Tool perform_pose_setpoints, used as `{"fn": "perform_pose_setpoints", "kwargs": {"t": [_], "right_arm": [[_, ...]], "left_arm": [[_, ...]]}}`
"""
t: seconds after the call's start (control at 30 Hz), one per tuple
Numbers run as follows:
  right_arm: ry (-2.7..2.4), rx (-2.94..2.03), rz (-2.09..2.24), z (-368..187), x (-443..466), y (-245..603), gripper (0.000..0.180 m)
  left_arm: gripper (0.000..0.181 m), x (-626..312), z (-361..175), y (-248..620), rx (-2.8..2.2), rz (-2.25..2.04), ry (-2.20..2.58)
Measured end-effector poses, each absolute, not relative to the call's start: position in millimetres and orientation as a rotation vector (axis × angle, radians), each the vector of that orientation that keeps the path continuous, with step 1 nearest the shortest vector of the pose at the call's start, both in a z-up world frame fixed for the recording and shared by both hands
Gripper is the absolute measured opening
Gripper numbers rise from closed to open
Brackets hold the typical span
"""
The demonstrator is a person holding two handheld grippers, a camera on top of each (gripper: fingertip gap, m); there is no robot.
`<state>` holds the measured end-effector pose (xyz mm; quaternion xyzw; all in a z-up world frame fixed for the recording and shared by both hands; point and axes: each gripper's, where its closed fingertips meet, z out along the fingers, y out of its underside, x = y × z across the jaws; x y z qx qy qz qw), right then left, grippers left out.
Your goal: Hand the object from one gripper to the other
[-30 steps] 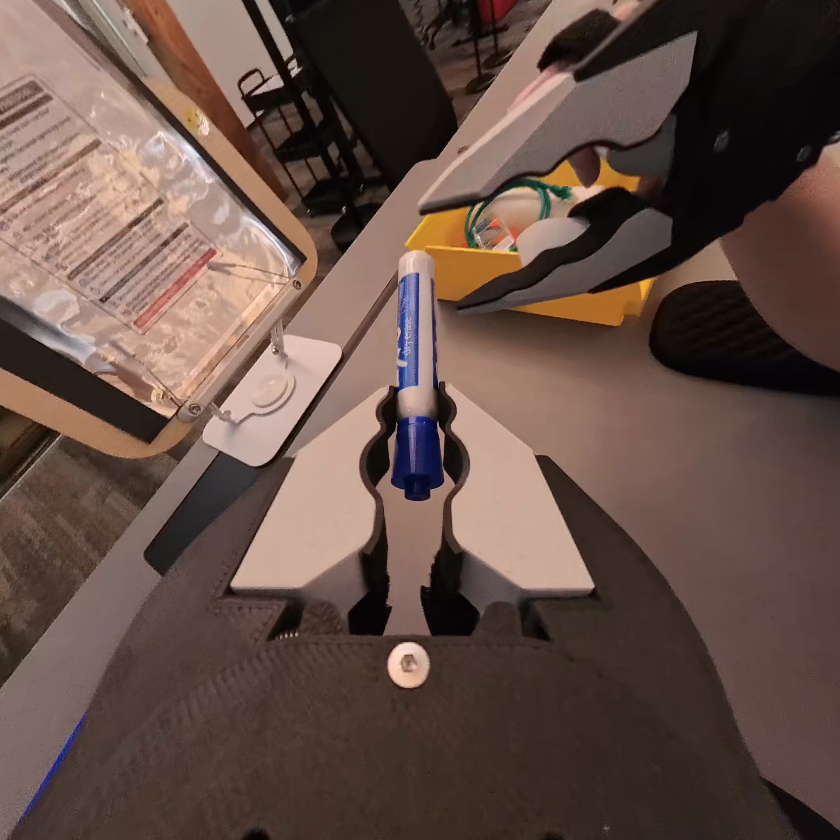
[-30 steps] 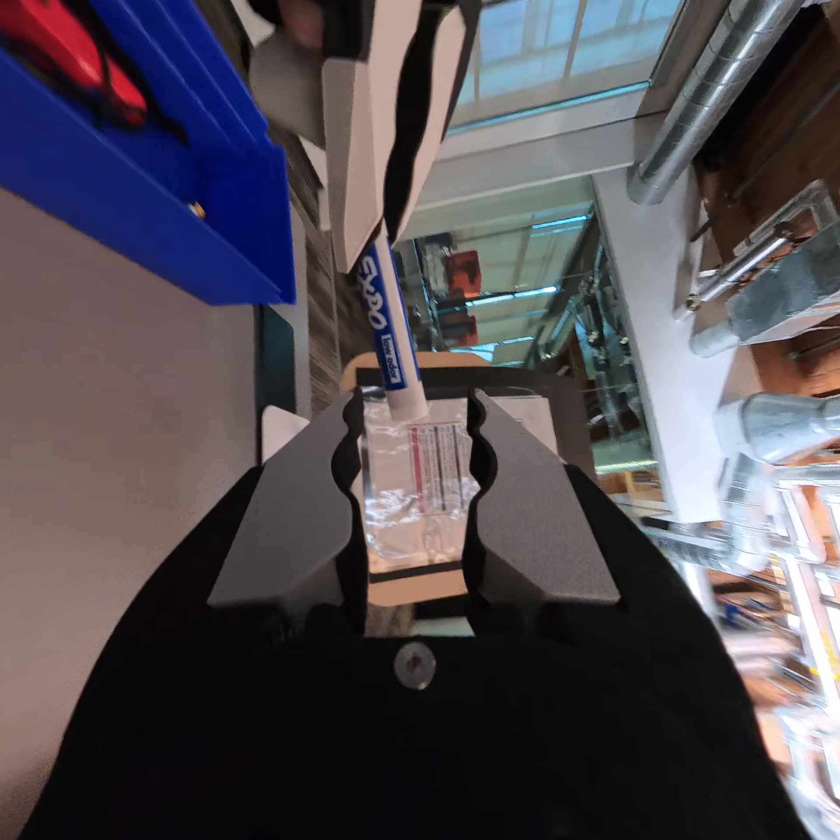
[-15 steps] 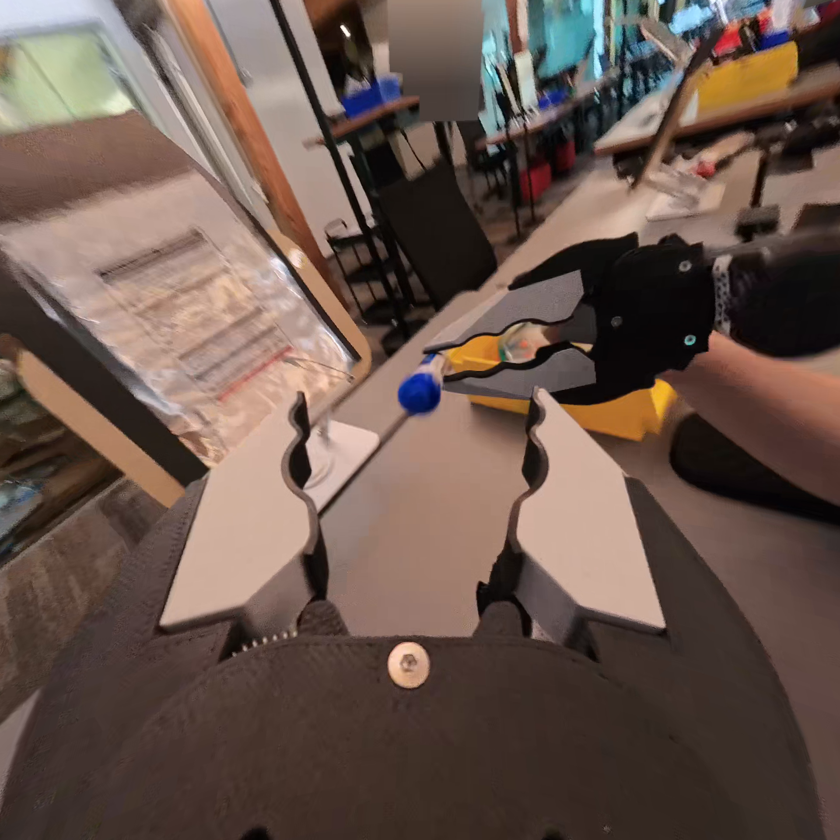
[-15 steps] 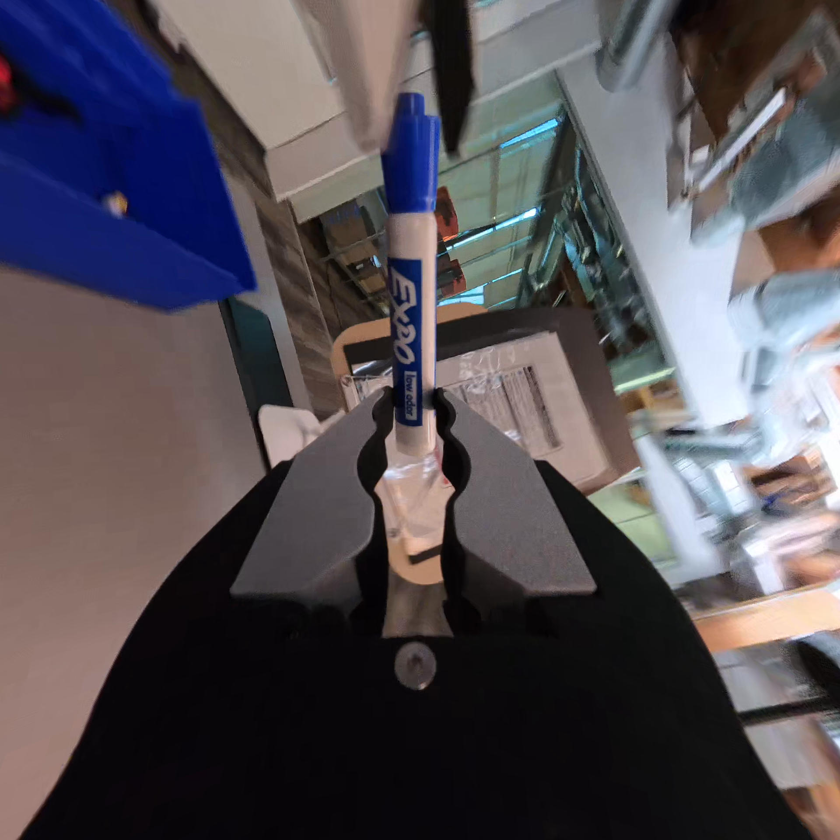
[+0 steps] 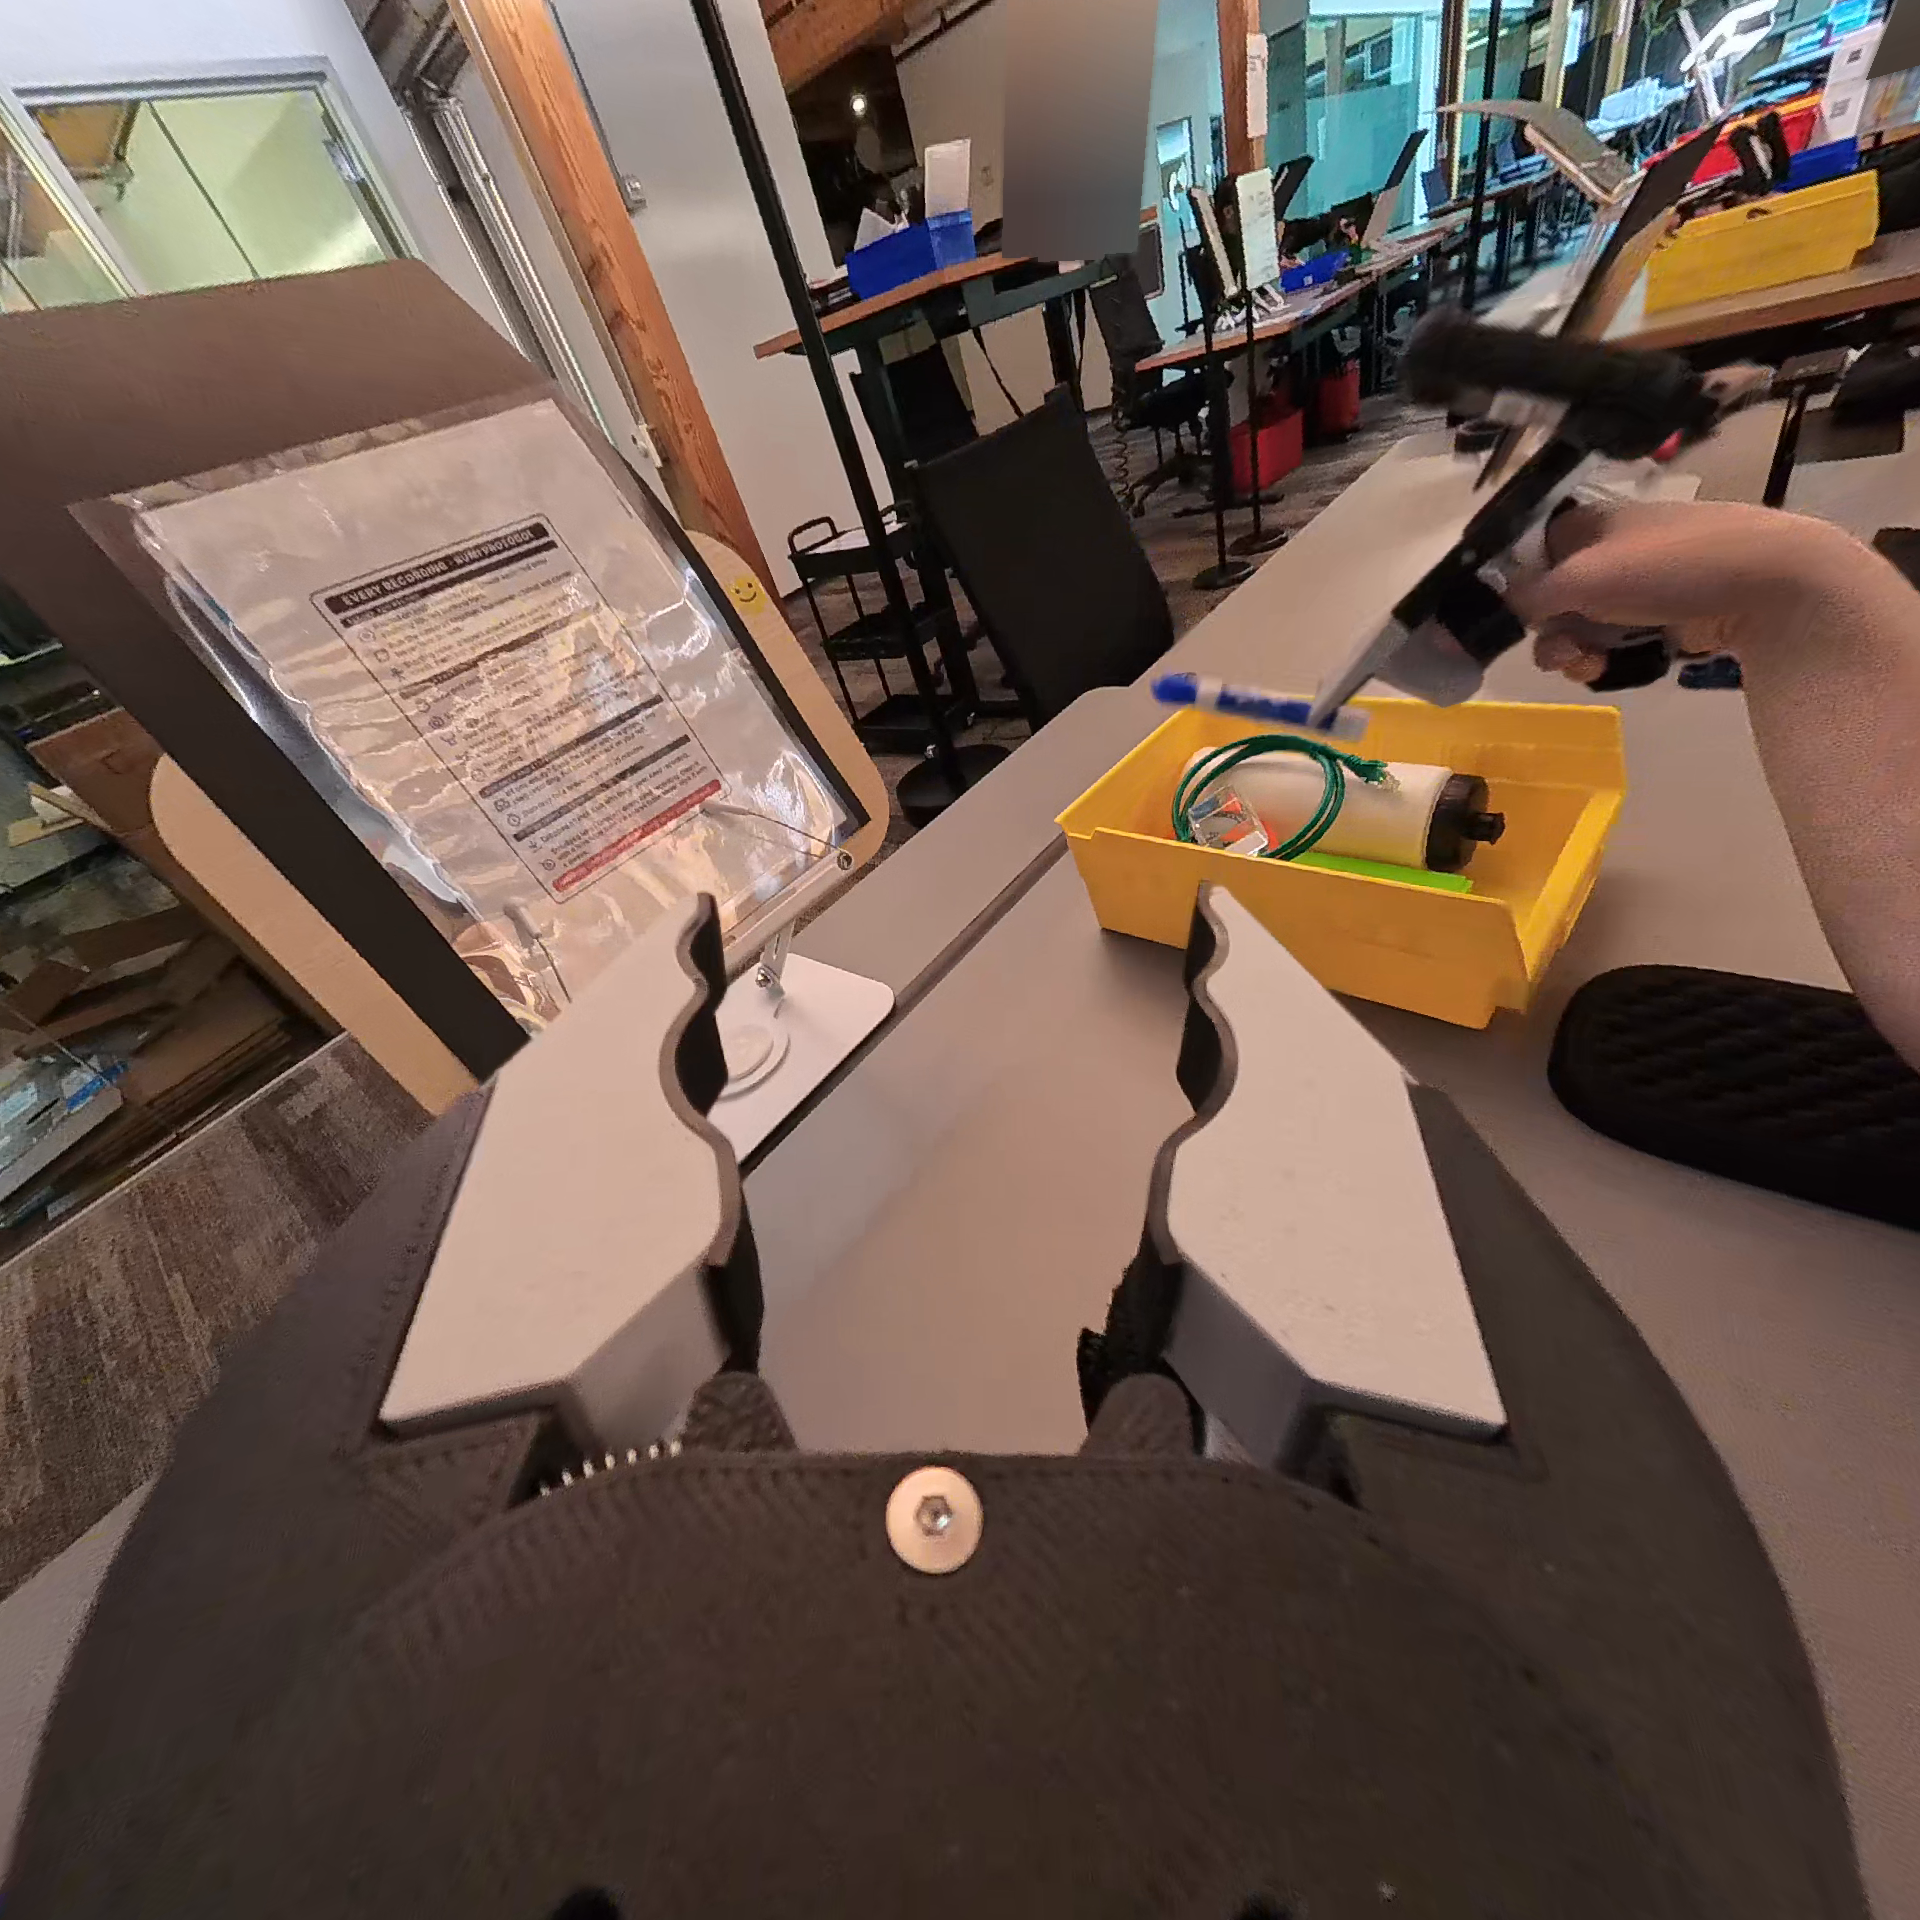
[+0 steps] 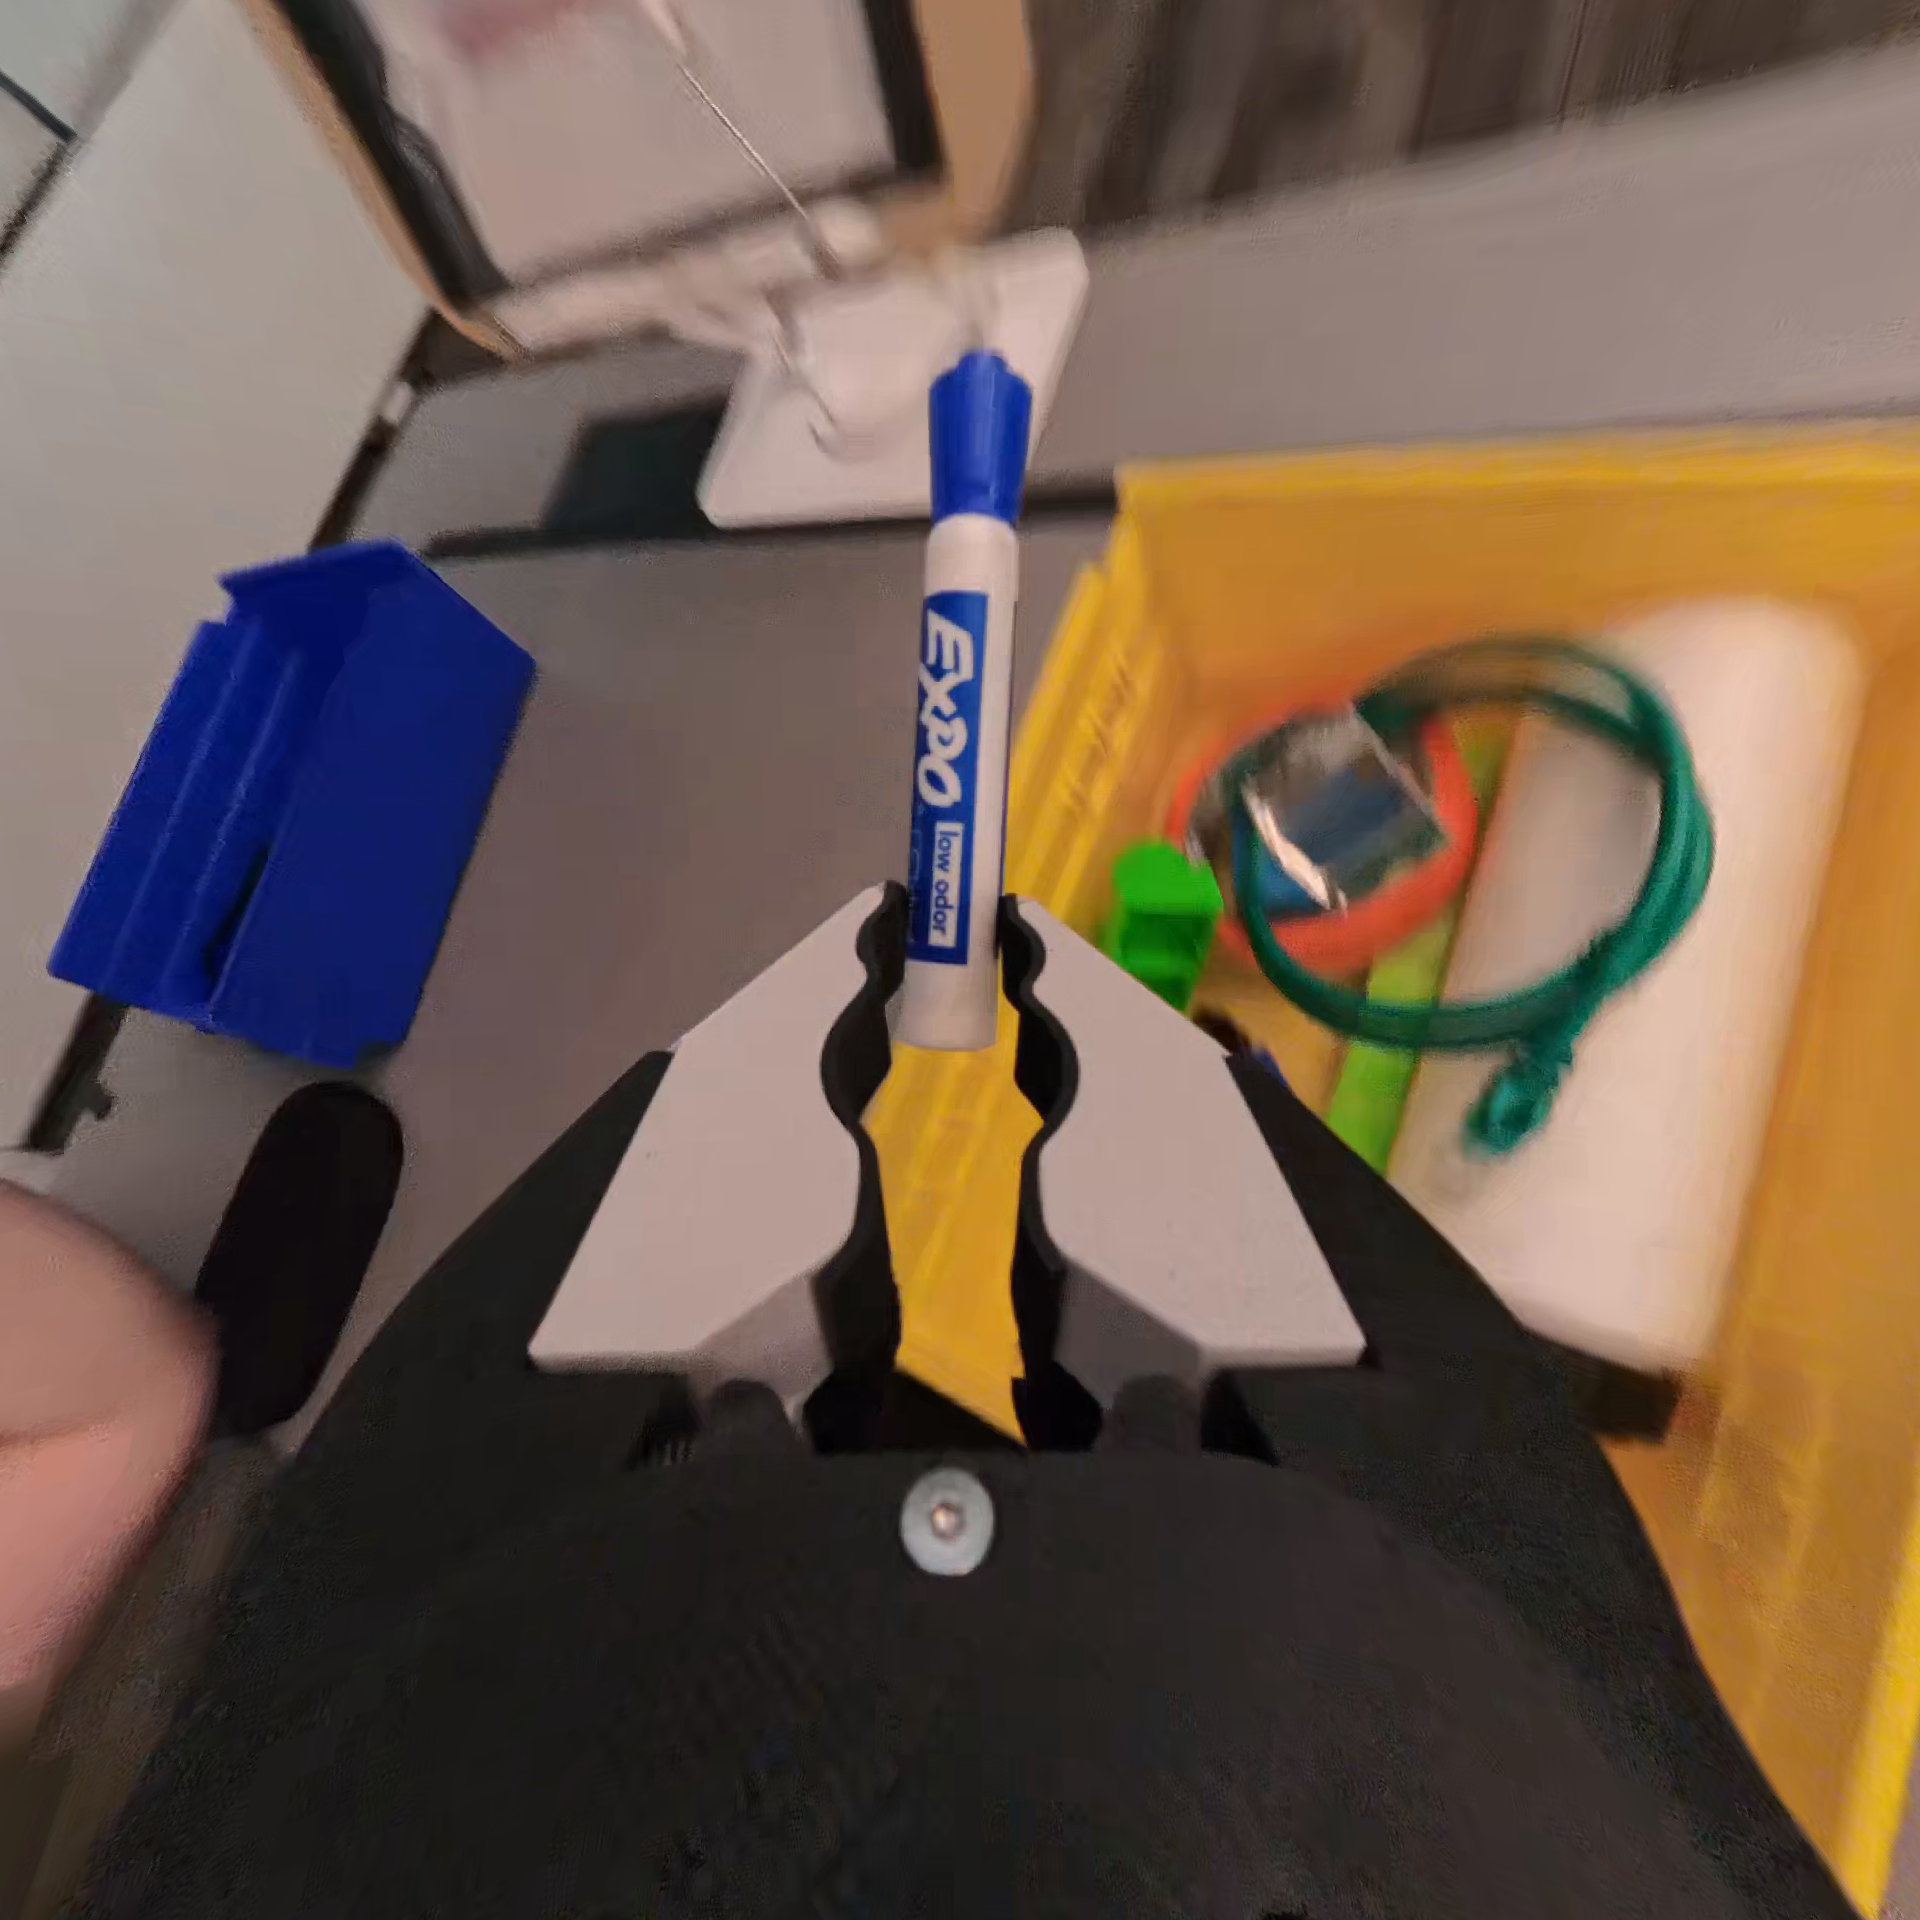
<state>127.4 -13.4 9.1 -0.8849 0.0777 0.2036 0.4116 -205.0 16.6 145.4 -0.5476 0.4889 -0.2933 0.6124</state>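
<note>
A white dry-erase marker [image 6: 961, 748] with a blue cap sticks out straight ahead from my right gripper [image 6: 951, 914], which is shut on its lower end. In the left wrist view the marker [image 5: 1252, 704] shows small, held by the right gripper [image 5: 1340, 698] above the left rim of the yellow bin [image 5: 1340, 914]. My left gripper [image 5: 951, 935] is open and empty, low over the grey table [image 5: 935, 1164], well short of the marker.
The yellow bin [image 6: 1808, 1143] holds a white cylinder [image 6: 1621, 1039], a green cable [image 6: 1558, 935] and small parts. A blue bin [image 6: 301, 800] stands left of it. A framed sign on a stand [image 5: 468, 707] is at the table's left. A black pad [image 5: 1745, 1091] lies at right. The gap from one gripper's tips to the other's is roughly 35 cm.
The marker passed from my left gripper to my right, which shut on it. The left gripper opened and drew back. The right gripper swung over the yellow bin.
</note>
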Motion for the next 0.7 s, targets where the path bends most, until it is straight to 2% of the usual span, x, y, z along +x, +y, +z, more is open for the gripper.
{"fn": "perform_pose_setpoints", "kwargs": {"t": [0.13, 0.3, 0.43, 0.47, 0.5, 0.6, 0.7], "right_arm": [[0.305, -2.496, 0.588, -65, 145, -29, 0.017], [0.359, -2.578, 0.551, -92, 156, -30, 0.017], [0.317, -2.594, 0.523, -95, 156, -32, 0.019], [0.305, -2.609, 0.481, -94, 159, -34, 0.029], [0.296, -2.603, 0.447, -90, 162, -34, 0.031], [0.246, -2.484, 0.391, -58, 162, -29, 0.031], [0.164, -2.290, 0.272, -8, 162, -23, 0.030]], "left_arm": [[0.088, -205, 142, 18, -1.277, -0.670, 1.136], [0.086, -206, 143, 19, -1.279, -0.683, 1.128], [0.087, -209, 142, 20, -1.288, -0.672, 1.131], [0.087, -211, 142, 21, -1.290, -0.663, 1.128], [0.088, -214, 143, 23, -1.294, -0.649, 1.121], [0.088, -233, 141, 35, -1.339, -0.565, 1.087], [0.088, -267, 116, 55, -1.506, -0.436, 1.089]]}}
